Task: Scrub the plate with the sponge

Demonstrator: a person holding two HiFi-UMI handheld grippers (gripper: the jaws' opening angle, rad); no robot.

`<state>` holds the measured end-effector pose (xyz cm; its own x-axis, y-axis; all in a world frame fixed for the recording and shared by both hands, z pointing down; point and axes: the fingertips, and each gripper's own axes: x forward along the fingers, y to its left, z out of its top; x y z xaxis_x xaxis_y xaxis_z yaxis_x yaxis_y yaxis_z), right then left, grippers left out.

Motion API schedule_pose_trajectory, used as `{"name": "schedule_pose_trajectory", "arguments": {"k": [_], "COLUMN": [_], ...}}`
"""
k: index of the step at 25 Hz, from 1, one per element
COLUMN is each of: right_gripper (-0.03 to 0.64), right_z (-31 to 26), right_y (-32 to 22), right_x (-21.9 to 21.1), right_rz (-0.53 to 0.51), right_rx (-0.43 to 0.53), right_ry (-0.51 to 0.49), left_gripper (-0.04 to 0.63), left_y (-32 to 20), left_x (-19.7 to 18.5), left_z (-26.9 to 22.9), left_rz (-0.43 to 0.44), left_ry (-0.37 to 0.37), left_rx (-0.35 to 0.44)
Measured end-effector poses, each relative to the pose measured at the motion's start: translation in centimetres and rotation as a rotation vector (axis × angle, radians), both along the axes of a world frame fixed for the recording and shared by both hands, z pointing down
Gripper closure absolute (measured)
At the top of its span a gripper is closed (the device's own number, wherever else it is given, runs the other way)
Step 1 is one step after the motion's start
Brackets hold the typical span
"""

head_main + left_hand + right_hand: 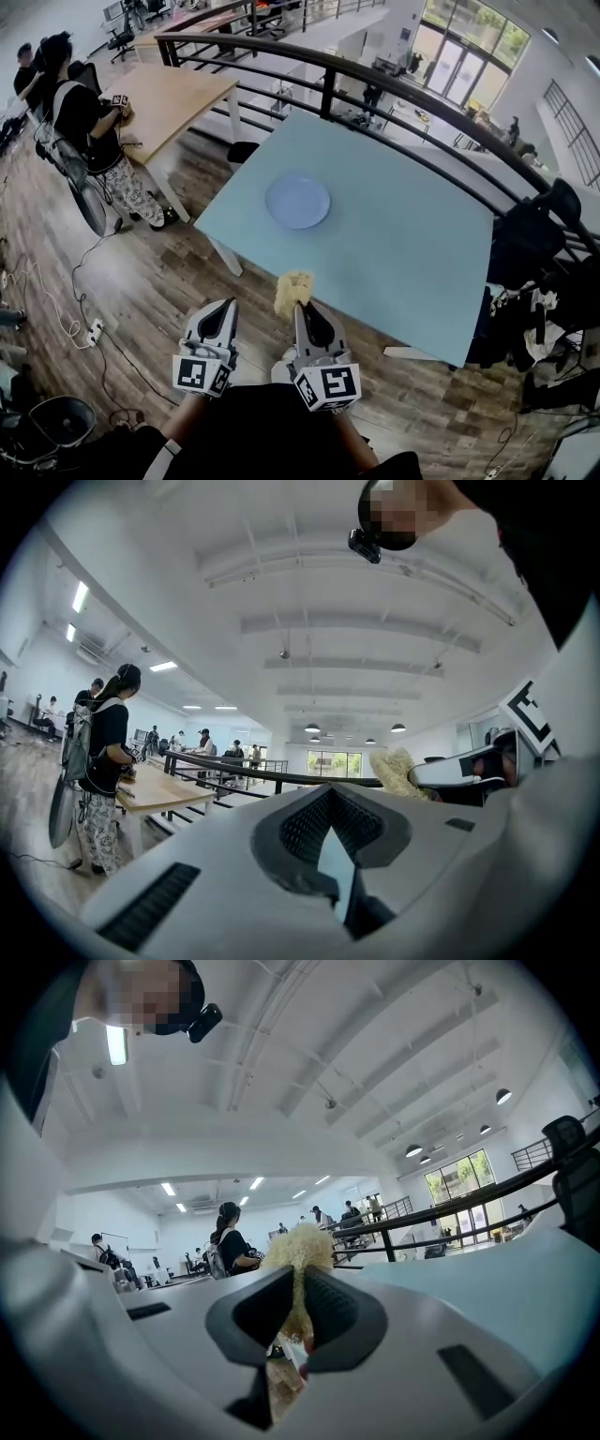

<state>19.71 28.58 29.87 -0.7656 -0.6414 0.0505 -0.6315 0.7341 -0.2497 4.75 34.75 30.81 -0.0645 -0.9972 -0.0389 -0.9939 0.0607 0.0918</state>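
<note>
Blue table (403, 244) bears the plate (297, 201), and well short of the plate your right gripper (300, 309) clamps the sponge (292, 289), left gripper (226, 314) closed empty, so this reads as the approach step; next, bring the sponge down onto the plate.

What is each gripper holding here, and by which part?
The right gripper pinches the yellow sponge by its near end; the rest sticks out past the jaws. The left gripper holds nothing.
</note>
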Motion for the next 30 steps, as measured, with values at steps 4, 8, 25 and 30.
{"name": "schedule_pose_trajectory", "arguments": {"k": [4, 8, 25, 30], "right_gripper": [0.58, 0.58, 0.58, 0.58], "right_z": [-0.2, -0.4, 0.2, 1.2], "right_y": [-2.2, -3.9, -8.7, -10.7], "right_x": [-0.3, -0.2, -0.1, -0.7], "right_rz": [-0.012, -0.026, 0.017, 0.057], "right_rx": [0.01, 0.014, 0.025, 0.002], "right_ry": [-0.007, -0.013, -0.002, 0.009], "left_gripper": [0.594, 0.594, 0.594, 0.594], "left_y": [-1.9, -3.5, -9.2, -12.1], "left_x": [-0.1, 0.3, 0.0, -1.1], "left_z": [-0.3, -0.4, -0.1, 0.7], "left_rz": [-0.01, -0.02, 0.026, 0.066], "left_ry": [-0.009, -0.013, -0.012, -0.007], "left_rx": [0.014, 0.017, 0.03, 0.029]}}
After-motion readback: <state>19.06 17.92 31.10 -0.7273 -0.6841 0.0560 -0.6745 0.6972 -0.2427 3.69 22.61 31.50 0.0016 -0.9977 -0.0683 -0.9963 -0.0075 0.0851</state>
